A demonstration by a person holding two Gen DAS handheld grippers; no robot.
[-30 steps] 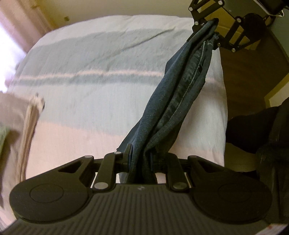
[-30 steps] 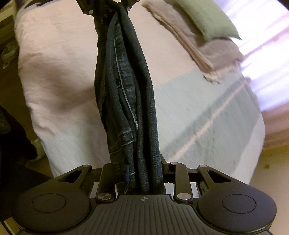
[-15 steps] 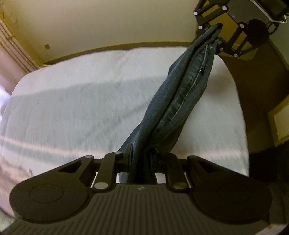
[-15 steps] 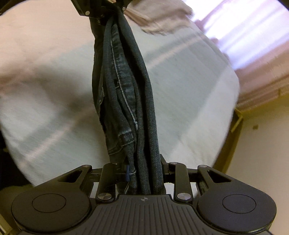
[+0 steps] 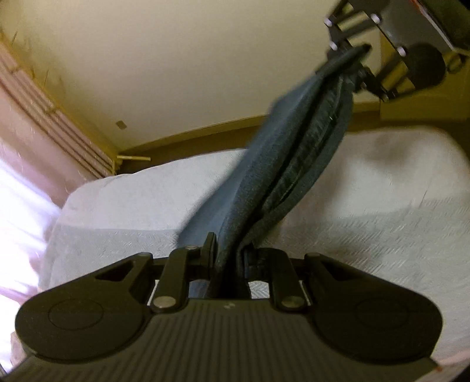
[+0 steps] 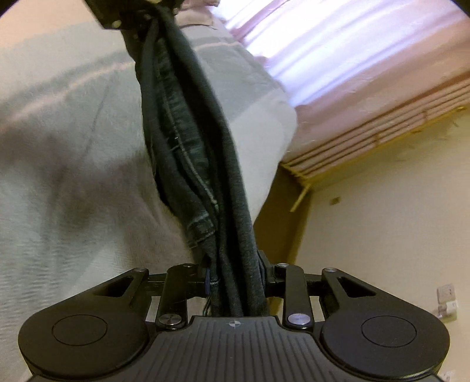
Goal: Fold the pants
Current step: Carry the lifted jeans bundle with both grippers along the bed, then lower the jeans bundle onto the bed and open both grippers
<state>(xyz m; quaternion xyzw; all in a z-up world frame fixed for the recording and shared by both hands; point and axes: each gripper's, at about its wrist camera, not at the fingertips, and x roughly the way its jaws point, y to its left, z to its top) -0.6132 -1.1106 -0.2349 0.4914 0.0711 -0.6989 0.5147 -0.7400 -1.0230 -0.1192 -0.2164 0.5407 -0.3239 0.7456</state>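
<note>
Overhead, so to speak, the dark denim jeans (image 5: 282,188) hang stretched in the air between the two tongs, above the bed (image 5: 382,223) with its pale woven cover. Left gripper (image 5: 229,258) is clenched on one bunched end of the jeans, the cloth packed tight between its fingers. Right gripper (image 6: 235,273) grasps the other end, where a stitched hem (image 6: 202,226) sits just beyond the fingers. Each view shows the opposite tong at the far top, gripping the cloth: the right one at far right in the left view (image 5: 364,55), the left one at far left in the right view (image 6: 141,17). Pink curtains (image 6: 337,58) glow beside the bed, with a cream wall (image 5: 176,58) beyond.
</note>
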